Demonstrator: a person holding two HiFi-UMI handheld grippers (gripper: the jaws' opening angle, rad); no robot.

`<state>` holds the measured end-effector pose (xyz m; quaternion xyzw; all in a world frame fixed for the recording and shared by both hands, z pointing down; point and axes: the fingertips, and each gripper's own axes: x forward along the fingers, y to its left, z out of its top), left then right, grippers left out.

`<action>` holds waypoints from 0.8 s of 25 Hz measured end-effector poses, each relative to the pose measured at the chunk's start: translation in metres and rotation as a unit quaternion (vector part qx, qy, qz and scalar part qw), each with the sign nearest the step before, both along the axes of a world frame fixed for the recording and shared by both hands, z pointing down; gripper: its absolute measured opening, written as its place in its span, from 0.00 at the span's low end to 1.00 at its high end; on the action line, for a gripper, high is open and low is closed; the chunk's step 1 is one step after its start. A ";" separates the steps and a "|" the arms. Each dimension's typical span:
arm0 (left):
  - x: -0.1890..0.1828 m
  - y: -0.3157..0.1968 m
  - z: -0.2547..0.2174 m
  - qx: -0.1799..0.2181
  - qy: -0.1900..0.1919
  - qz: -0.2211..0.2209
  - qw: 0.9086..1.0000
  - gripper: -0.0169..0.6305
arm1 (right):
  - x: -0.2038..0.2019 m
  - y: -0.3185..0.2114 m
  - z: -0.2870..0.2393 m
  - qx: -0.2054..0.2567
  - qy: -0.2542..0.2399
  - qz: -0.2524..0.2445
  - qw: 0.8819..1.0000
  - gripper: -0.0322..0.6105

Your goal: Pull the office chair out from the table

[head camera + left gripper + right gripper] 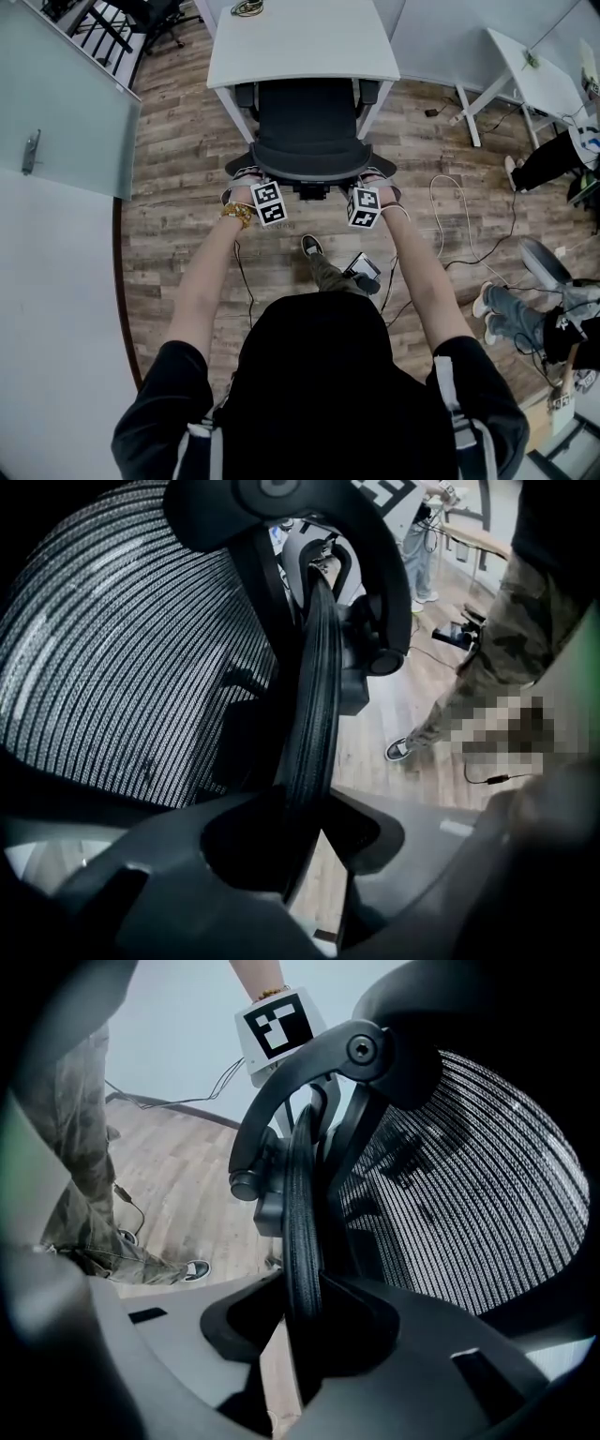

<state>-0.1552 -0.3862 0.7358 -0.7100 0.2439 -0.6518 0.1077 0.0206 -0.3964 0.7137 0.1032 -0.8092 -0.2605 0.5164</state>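
The black mesh office chair stands pushed in at the white table, its seat partly under the tabletop. My left gripper is shut on the left end of the backrest's top rim, my right gripper on the right end. In the left gripper view the dark padded rim runs up between the jaws of my left gripper, mesh to its left. In the right gripper view the same rim sits pinched in my right gripper, mesh to its right.
My shoe and a small device are on the wood floor just behind the chair. Cables loop to the right. A second white table and seated people are at the right, a glass partition at the left.
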 end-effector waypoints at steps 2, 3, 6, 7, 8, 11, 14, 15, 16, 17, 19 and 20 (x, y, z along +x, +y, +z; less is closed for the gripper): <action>0.001 0.005 0.000 -0.001 -0.001 0.000 1.000 0.23 | 0.001 0.005 0.000 -0.001 -0.001 0.000 1.000 0.21; 0.002 0.007 0.000 -0.001 -0.001 -0.001 1.000 0.23 | 0.002 0.007 0.000 -0.001 -0.001 0.000 1.000 0.21; 0.004 0.013 0.001 0.001 -0.004 -0.001 1.000 0.23 | 0.004 0.013 0.001 -0.002 -0.002 0.000 1.000 0.21; 0.004 0.015 0.002 0.000 -0.004 -0.001 1.000 0.23 | 0.005 0.016 0.002 -0.001 -0.002 0.000 1.000 0.21; 0.005 0.018 0.002 0.000 -0.003 -0.001 1.000 0.23 | 0.005 0.019 0.002 -0.001 -0.002 0.000 1.000 0.21; 0.006 0.025 0.002 0.001 -0.003 0.000 1.000 0.23 | 0.006 0.025 0.003 0.001 -0.002 -0.001 1.000 0.21; 0.008 0.030 0.002 0.001 -0.003 0.000 1.000 0.23 | 0.009 0.030 0.002 0.003 -0.001 -0.001 1.000 0.21; 0.010 0.031 0.002 0.001 -0.003 -0.001 1.000 0.23 | 0.010 0.030 0.002 0.002 -0.001 0.000 1.000 0.21; 0.011 0.031 0.003 0.001 -0.002 -0.001 1.000 0.23 | 0.012 0.031 0.003 0.002 0.000 0.001 1.000 0.21; 0.012 0.032 0.003 0.002 -0.002 -0.001 1.000 0.23 | 0.012 0.031 0.003 0.001 0.001 0.001 1.000 0.21; 0.012 0.032 0.003 0.002 -0.002 -0.003 1.000 0.23 | 0.012 0.031 0.004 -0.001 0.002 0.002 1.000 0.21; 0.011 0.031 0.003 0.002 -0.002 -0.003 1.000 0.23 | 0.012 0.031 0.004 -0.002 0.002 0.002 1.000 0.21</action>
